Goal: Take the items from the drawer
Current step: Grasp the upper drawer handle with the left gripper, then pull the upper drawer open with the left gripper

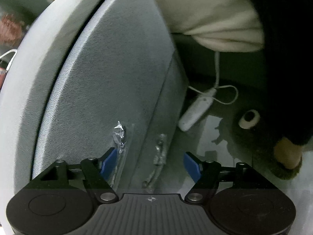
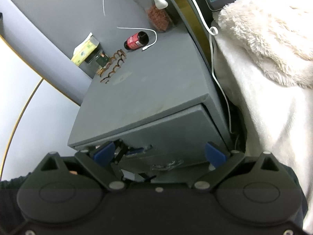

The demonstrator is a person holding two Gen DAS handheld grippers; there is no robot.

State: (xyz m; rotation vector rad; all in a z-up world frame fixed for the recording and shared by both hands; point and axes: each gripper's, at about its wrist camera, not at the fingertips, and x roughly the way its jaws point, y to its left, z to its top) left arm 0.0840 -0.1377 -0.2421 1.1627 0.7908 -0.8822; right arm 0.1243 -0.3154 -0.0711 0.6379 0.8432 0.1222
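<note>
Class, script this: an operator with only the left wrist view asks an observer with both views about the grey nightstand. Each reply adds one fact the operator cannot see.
Operator: I see only the drawer front. What's on the nightstand top?
Observer: A red-labelled bottle lies on its side there.
Operator: And the right tongs?
Observer: Open, holding nothing, facing the drawer front.

Right gripper (image 2: pixel 159 153) spread wide, holding nothing, above the grey nightstand (image 2: pixel 148 90), facing its shut drawer front (image 2: pixel 176 137). On top: red-labelled bottle (image 2: pixel 136 40) lying down, brown hair claw (image 2: pixel 113 65), yellow tissue pack (image 2: pixel 85 49), white cable (image 2: pixel 140 31). Fluffy cream blanket (image 2: pixel 270 45) beside it.
</note>
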